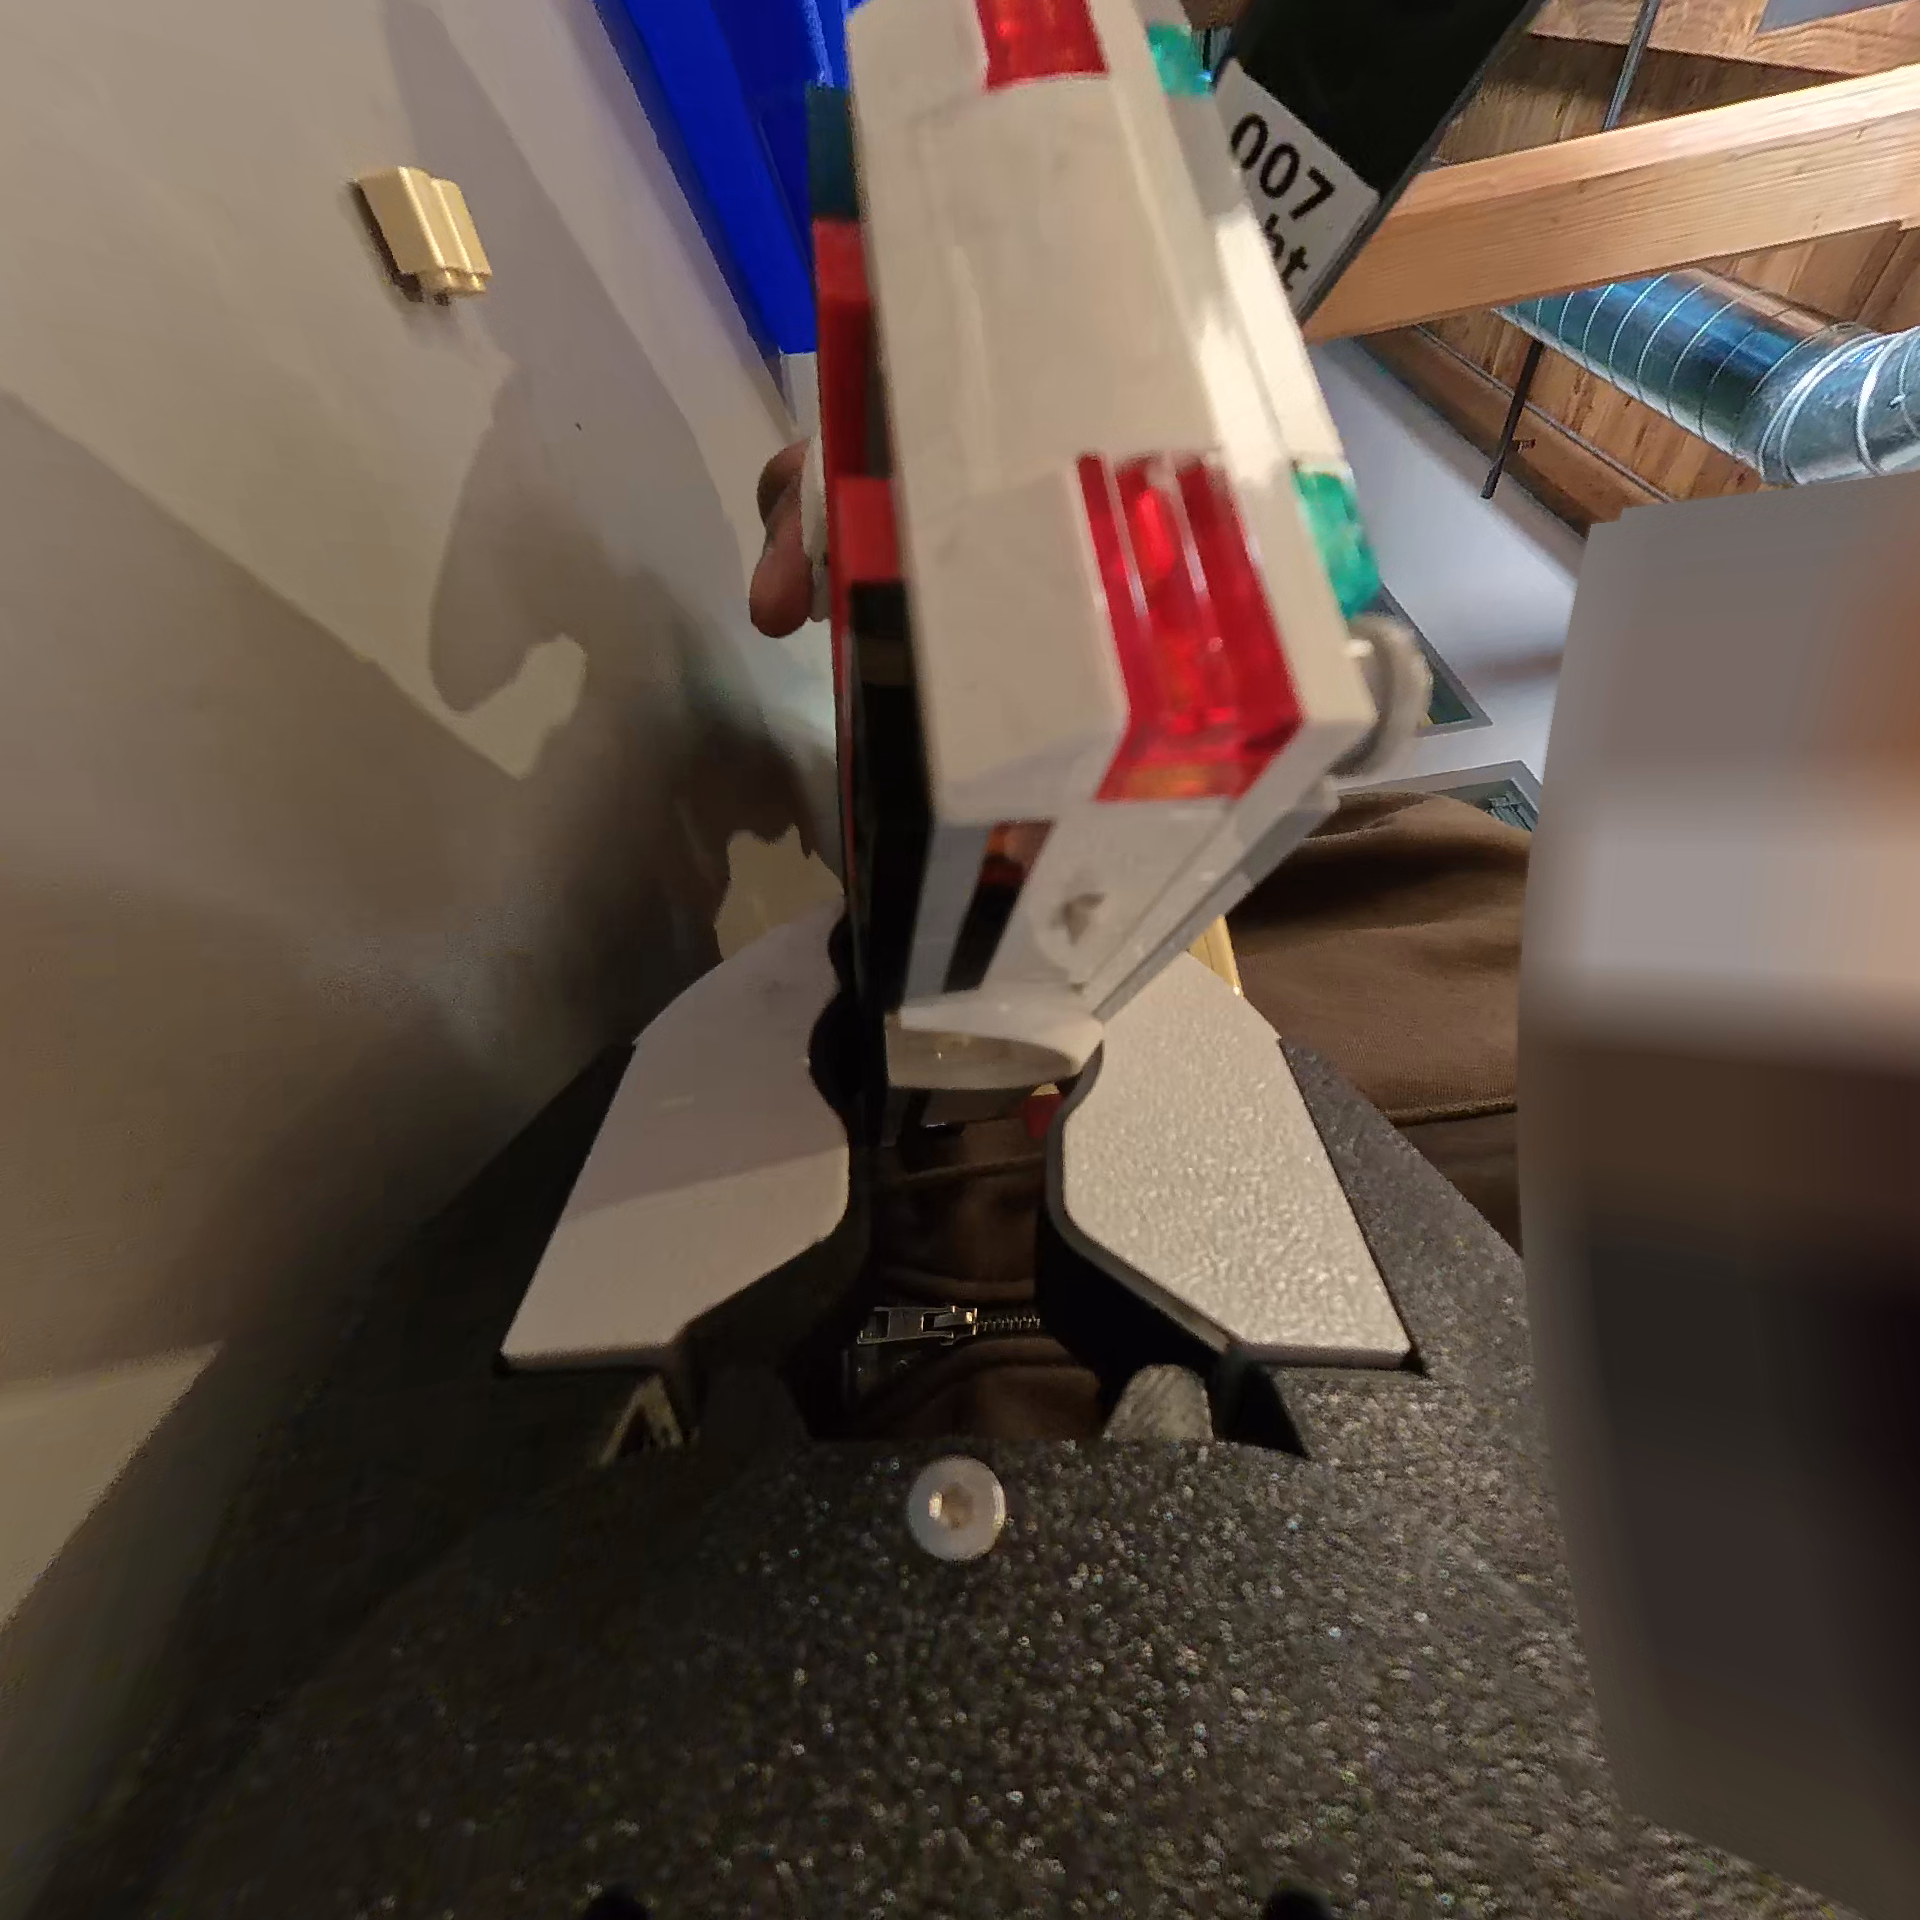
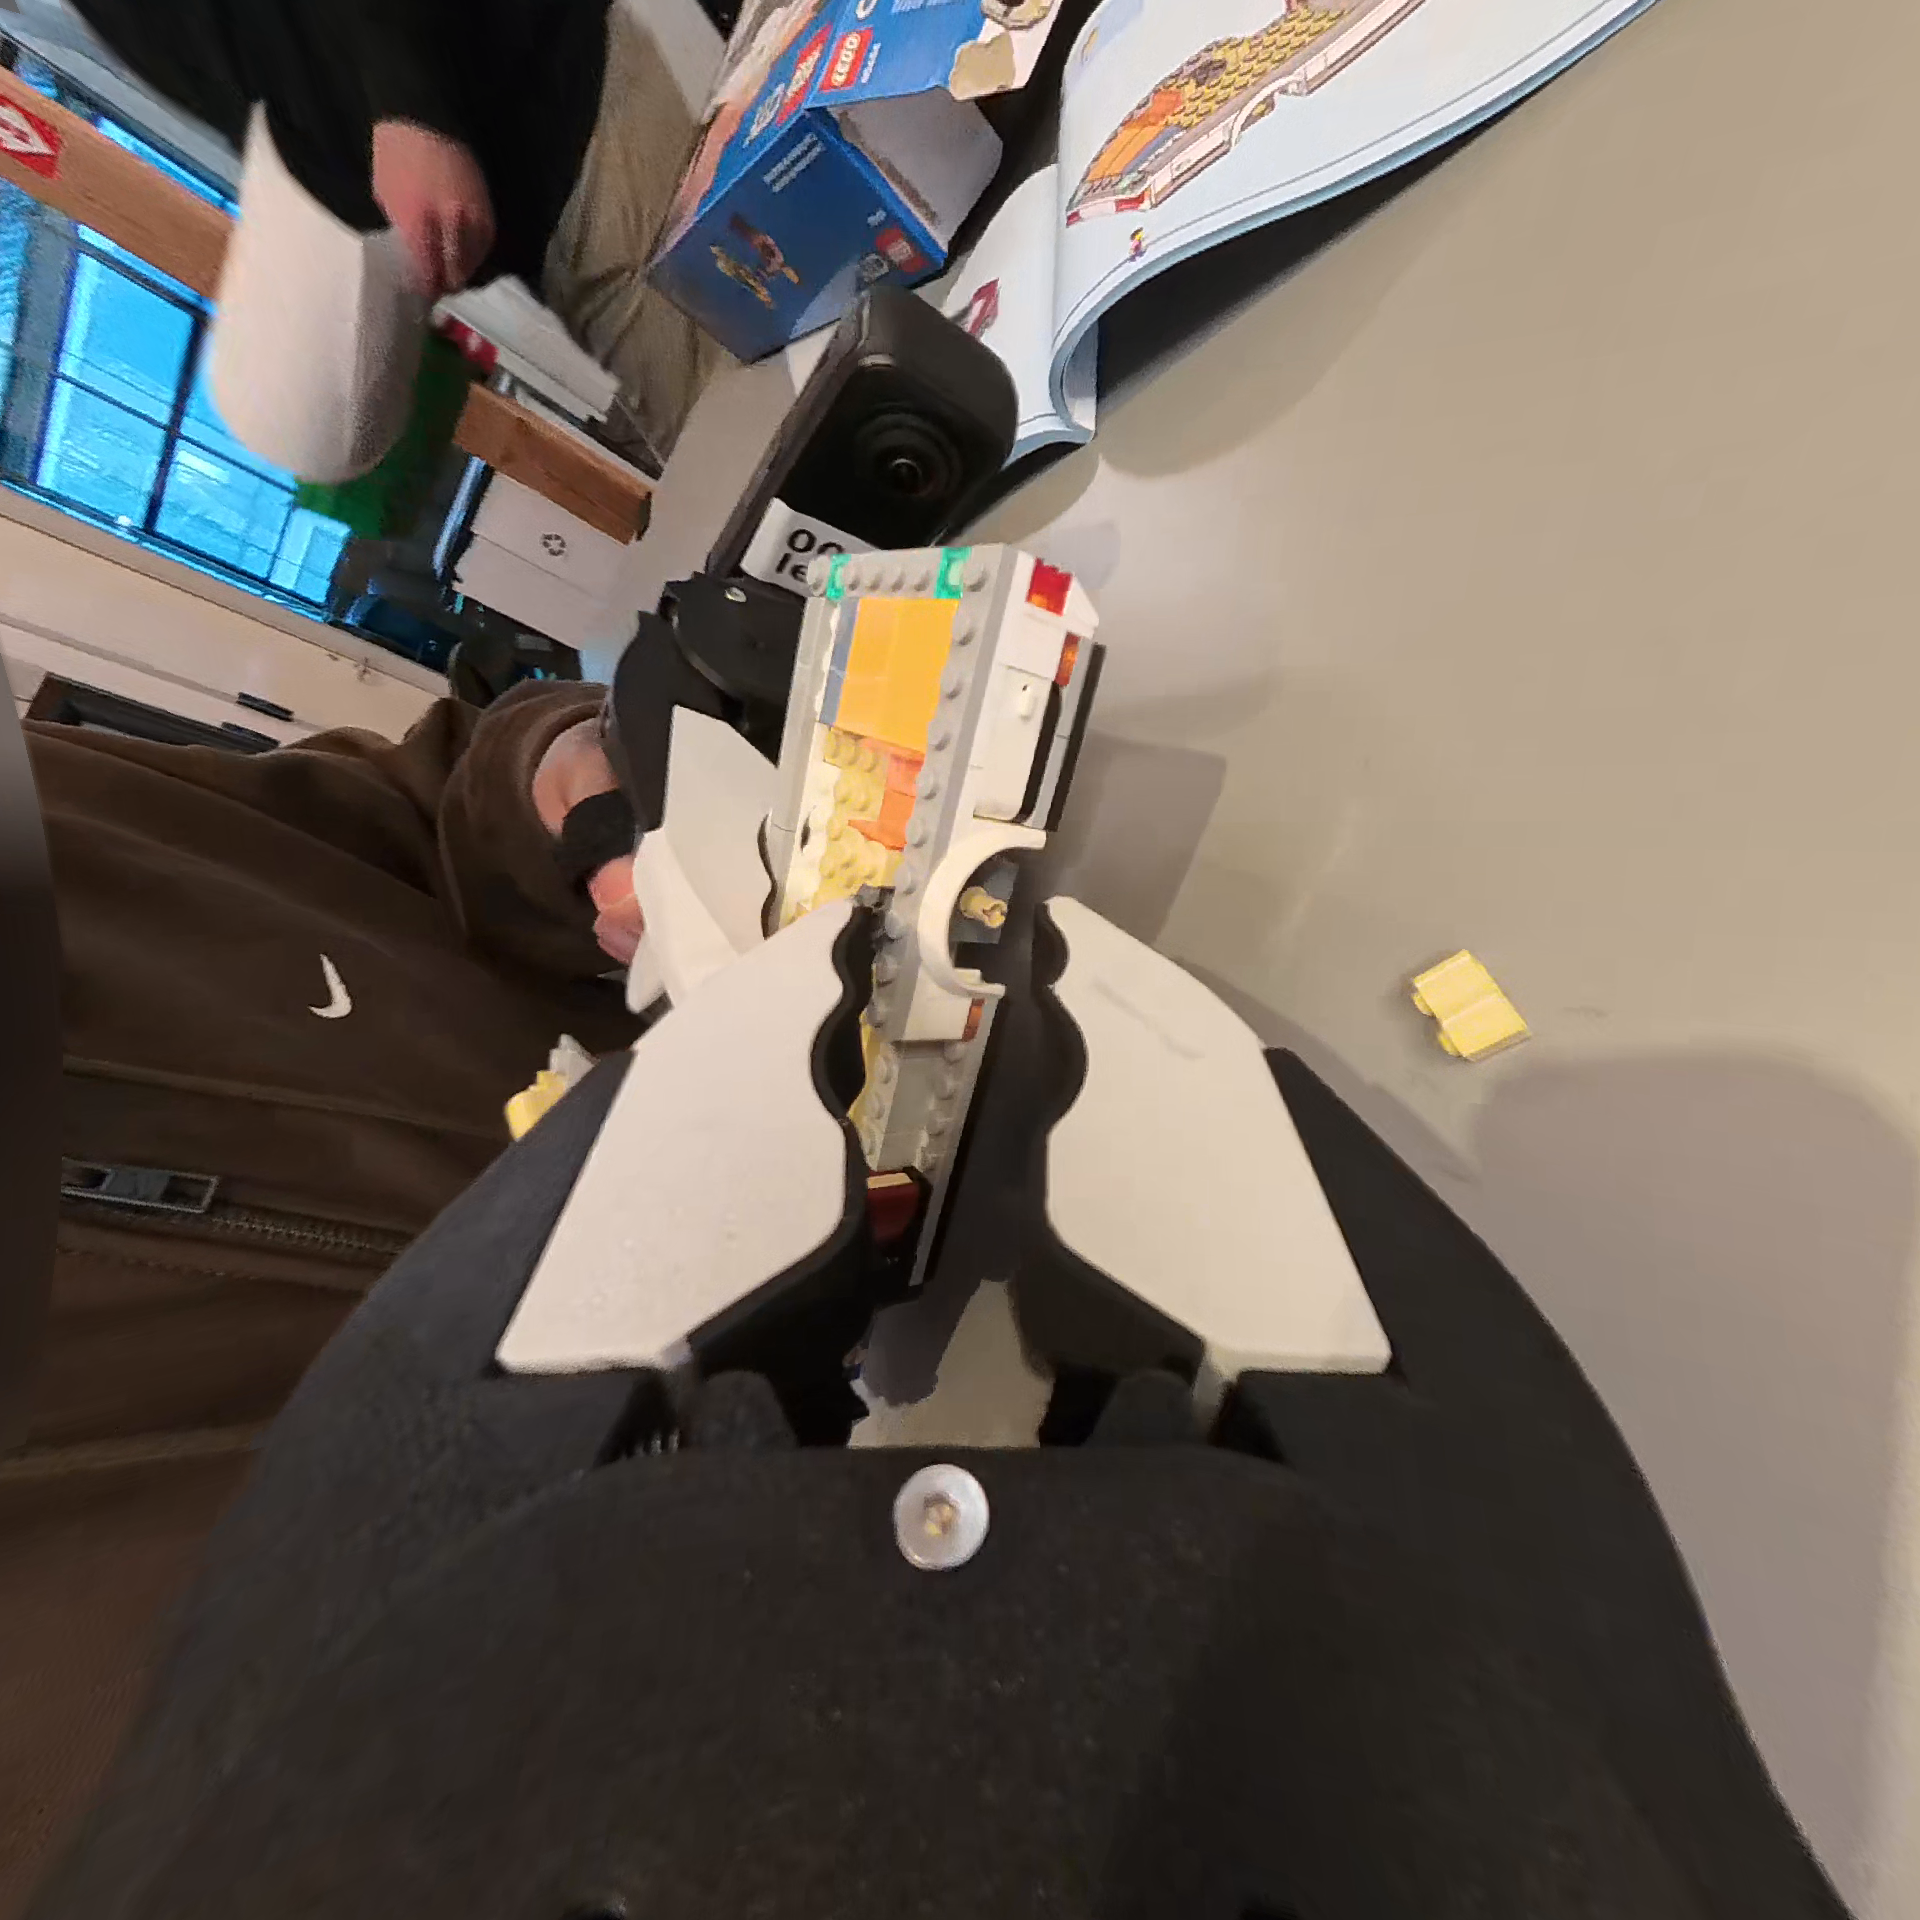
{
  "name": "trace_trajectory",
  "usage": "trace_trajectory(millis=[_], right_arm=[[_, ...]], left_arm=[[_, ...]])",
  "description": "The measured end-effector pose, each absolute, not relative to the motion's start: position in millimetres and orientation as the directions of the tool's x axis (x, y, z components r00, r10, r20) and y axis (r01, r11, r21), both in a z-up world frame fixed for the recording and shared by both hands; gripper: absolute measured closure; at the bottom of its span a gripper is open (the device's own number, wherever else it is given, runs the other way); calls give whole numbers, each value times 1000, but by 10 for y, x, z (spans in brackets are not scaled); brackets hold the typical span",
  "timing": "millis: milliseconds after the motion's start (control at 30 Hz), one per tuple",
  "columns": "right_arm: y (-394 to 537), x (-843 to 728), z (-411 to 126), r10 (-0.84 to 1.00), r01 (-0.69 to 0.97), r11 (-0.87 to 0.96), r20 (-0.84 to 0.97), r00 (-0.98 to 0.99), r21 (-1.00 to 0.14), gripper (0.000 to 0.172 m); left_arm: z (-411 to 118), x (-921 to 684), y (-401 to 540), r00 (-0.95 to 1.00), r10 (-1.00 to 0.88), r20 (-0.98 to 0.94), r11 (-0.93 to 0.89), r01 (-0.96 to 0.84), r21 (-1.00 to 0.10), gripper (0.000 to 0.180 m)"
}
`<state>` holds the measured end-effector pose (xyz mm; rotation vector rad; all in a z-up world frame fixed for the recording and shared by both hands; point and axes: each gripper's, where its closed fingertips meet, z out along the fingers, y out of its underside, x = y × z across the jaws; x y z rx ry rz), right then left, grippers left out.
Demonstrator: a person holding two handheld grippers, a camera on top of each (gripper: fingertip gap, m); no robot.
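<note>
Loose yellow brick (image 2: 1470, 1004), blue box (image 2: 800, 223), open booklet (image 2: 1299, 125), poss. paper roll (image 2: 312, 343).

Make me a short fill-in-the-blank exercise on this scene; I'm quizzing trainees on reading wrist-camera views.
1. Both grippers, left and right, are closed on the same toy brick ____.
2. The loose brick lying on the table is pale ____.
3. The open instruction booklet lies beside a ____ cardboard box.
4. The person holding the grippers wears a ____ jacket.

Missing words: model; yellow; blue; brown
</note>
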<state>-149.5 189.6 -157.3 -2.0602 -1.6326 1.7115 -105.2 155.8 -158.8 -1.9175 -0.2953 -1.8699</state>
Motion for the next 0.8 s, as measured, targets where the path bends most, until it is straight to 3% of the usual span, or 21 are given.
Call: trace_trajectory(millis=[800], right_arm=[[1953,-1461,-1638,890,717,-176,-421,-178,-675,137]], left_arm=[[-1663,-1009,1537,68,-120,990,-893,428,-138,148]])
